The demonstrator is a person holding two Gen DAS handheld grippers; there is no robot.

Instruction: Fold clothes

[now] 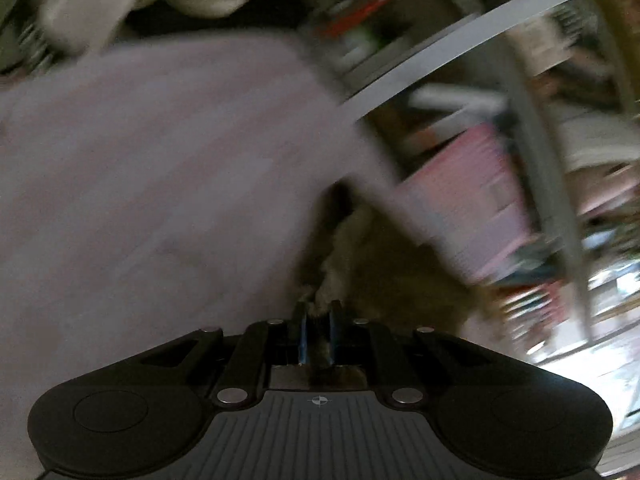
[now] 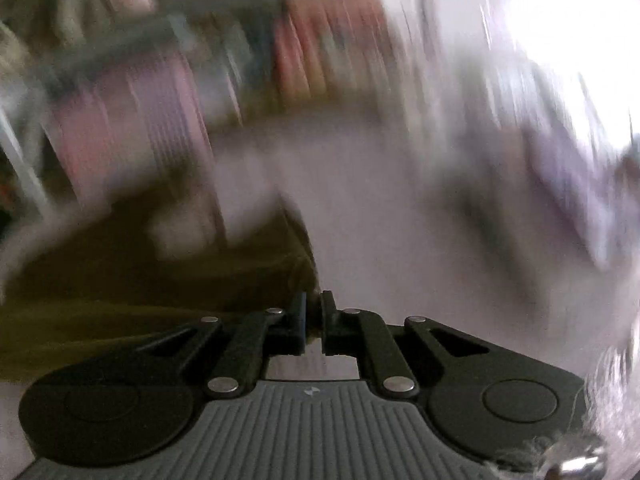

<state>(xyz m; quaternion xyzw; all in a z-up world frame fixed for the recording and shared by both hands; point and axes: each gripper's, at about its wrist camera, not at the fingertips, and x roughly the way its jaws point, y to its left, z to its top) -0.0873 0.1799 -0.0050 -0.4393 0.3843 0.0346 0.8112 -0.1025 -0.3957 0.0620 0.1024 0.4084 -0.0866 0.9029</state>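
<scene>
Both wrist views are heavily smeared by motion, so only broad shapes read. The left gripper (image 1: 318, 314) has its jaws drawn close together, pinching a bunched edge of olive-brown cloth (image 1: 360, 248) that rises from between the fingertips and spreads ahead and to the right of them. A large pale lilac garment (image 1: 160, 152) fills the space ahead and to the left of this tool, with one strip of it trailing down to the right, across the darker cloth. The right gripper (image 2: 314, 312) also has its jaws nearly pressed together, nipping the spot where the olive-brown cloth (image 2: 160, 280), lying to its left, meets the pale lilac garment (image 2: 380, 240), which spreads ahead and to its right. Which of the two fabrics the right fingertips actually grip cannot be told. Beyond both tools, cluttered shelves (image 2: 200, 80) dissolve into streaks of pink and red.
</scene>
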